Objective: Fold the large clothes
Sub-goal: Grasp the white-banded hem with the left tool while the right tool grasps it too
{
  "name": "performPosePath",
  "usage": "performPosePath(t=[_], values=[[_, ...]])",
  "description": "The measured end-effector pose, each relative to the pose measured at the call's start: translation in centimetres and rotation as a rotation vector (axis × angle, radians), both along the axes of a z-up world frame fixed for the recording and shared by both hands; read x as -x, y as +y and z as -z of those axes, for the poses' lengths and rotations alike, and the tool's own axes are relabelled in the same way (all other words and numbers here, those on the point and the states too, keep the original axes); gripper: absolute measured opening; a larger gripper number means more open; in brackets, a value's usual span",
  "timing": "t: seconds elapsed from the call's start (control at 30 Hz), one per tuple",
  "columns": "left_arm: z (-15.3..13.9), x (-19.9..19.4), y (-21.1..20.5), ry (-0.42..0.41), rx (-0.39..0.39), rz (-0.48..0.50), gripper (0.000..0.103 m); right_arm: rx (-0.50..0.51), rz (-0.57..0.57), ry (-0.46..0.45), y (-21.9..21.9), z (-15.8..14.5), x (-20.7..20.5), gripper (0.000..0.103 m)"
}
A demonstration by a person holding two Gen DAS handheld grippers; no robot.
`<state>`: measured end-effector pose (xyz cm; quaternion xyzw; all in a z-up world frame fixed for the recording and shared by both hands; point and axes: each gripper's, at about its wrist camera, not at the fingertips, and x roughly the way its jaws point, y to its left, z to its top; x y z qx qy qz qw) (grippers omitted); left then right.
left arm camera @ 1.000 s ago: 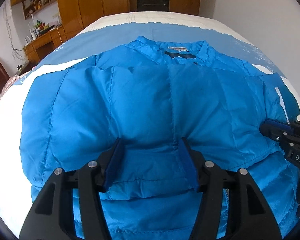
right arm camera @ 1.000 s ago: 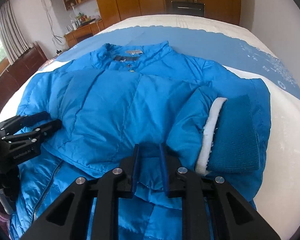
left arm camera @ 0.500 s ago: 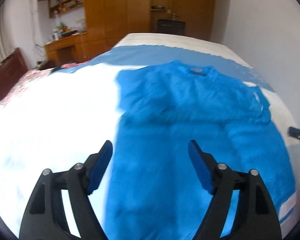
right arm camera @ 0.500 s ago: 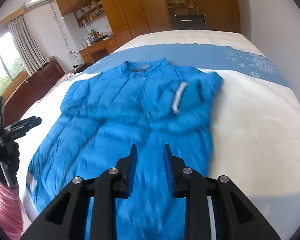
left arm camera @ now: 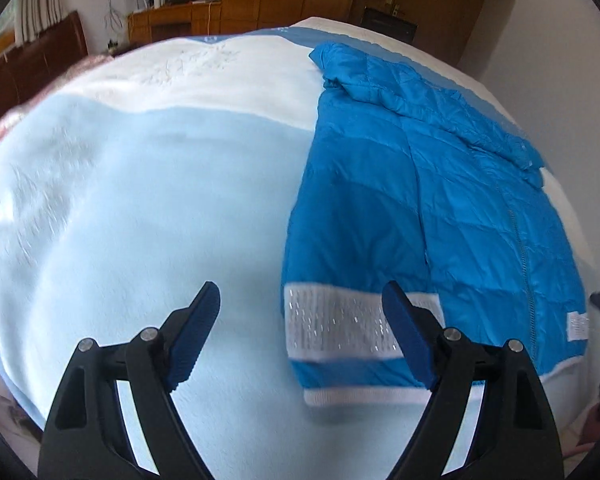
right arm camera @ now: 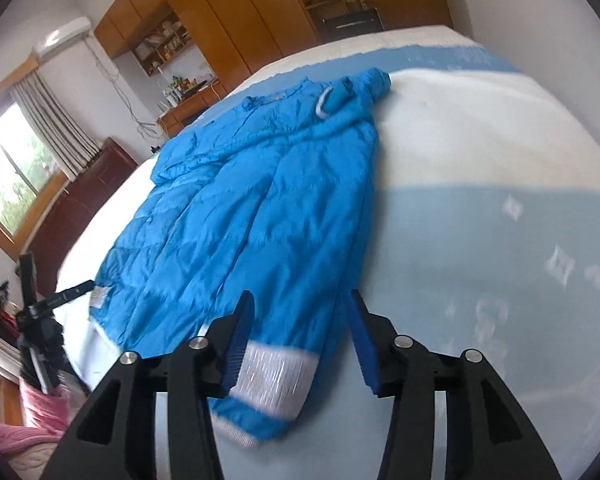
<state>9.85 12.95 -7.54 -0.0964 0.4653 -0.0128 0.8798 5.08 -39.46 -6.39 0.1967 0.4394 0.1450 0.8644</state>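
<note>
The left gripper (left arm camera: 300, 320) has its blue pads spread wide and opening a little further, with nothing pinched: between them lies only bedcover and the near left corner of the jacket's hem. The right gripper (right arm camera: 298, 344) is about half spread and its jaws are opening; the near right corner of the hem, with its white reflective band (right arm camera: 276, 376), shows between the pads, but they do not press on it.

Beyond both sits the blue puffer jacket (left arm camera: 440, 208), lying flat on the bed's white-and-pale-blue blanket (left arm camera: 140, 200), front side up with the zip (left arm camera: 524, 256) closed down the middle. In the left view it lies to the right of the gripper; in the right view it stretches away to the left.

By my reading the fold is at an early stage. Both sleeves seem already laid in across the chest: the knit cuff (right arm camera: 334, 100) of one rests near the collar, and the body now reads as a narrow rectangle. What is left is folding the length, bringing the hem up toward the collar, probably once or twice.

The jacket's long axis runs from the hem, nearest the grippers at the foot of the bed, up to the collar (right arm camera: 260, 100), which points toward the wooden wardrobes (right arm camera: 228, 32) at the far end of the room.
</note>
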Motion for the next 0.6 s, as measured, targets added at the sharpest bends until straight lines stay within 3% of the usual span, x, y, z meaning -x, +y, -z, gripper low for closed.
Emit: performPosePath(t=[0.17,0.37,0.47,0.6], values=[[1.6,-0.2,0.1,0.039,0.131,-0.003,0.082,-0.06,0.024,0.049,-0.4,1.5,1.8,0.053],[2.0,0.1,-0.9,0.037,0.192,0.024,0.081,-0.114,0.005,0.081,0.3,3.3,2.8,0.055],[2.3,0.0,-1.6,0.043,0.23,0.046,0.072,-0.118,-0.011,0.066,1.1,3.5,2.8,0.053],[2.4,0.0,-1.5,0.038,0.223,0.008,0.048,-0.142,-0.043,0.064,2.2,4.0,2.3,0.042]])
